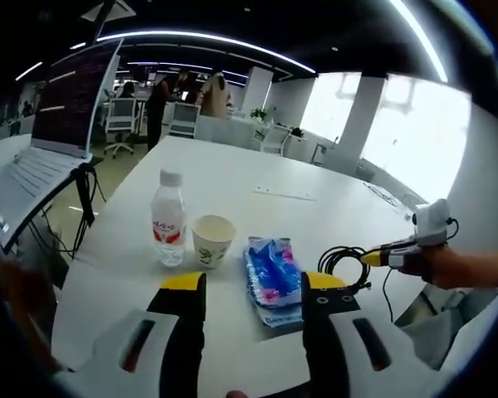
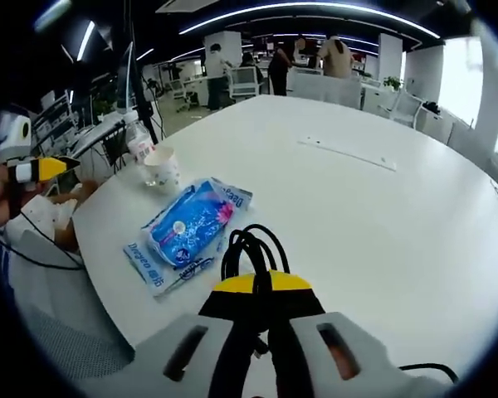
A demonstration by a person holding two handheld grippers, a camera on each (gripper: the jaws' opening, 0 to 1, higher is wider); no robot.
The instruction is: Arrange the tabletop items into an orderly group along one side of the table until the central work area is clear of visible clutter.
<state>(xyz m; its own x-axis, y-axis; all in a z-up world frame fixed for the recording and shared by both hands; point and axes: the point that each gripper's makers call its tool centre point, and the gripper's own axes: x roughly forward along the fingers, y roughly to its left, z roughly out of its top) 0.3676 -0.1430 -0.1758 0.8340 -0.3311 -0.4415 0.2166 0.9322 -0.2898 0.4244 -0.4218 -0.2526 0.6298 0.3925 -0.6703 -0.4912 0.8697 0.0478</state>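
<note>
A clear water bottle [image 1: 168, 219] with a red label stands beside a paper cup [image 1: 212, 240] on the white table [image 1: 257, 178]. A blue tissue pack [image 1: 272, 279] lies right of the cup, between my left gripper's [image 1: 254, 292] open jaws and just beyond them. A coiled black cable [image 1: 342, 262] lies further right, held by my right gripper [image 1: 373, 258]. In the right gripper view my right gripper [image 2: 261, 288] is shut on the black cable [image 2: 251, 249], with the tissue pack [image 2: 187, 225], cup [image 2: 163, 169] and bottle [image 2: 138, 143] to its left. My left gripper [image 2: 41, 168] shows at the left edge.
An open laptop [image 1: 60, 124] on a stand sits left of the table. A thin flat strip [image 2: 347, 152] lies far out on the tabletop. Office chairs [image 1: 119, 123] and standing people [image 2: 332, 60] are in the background.
</note>
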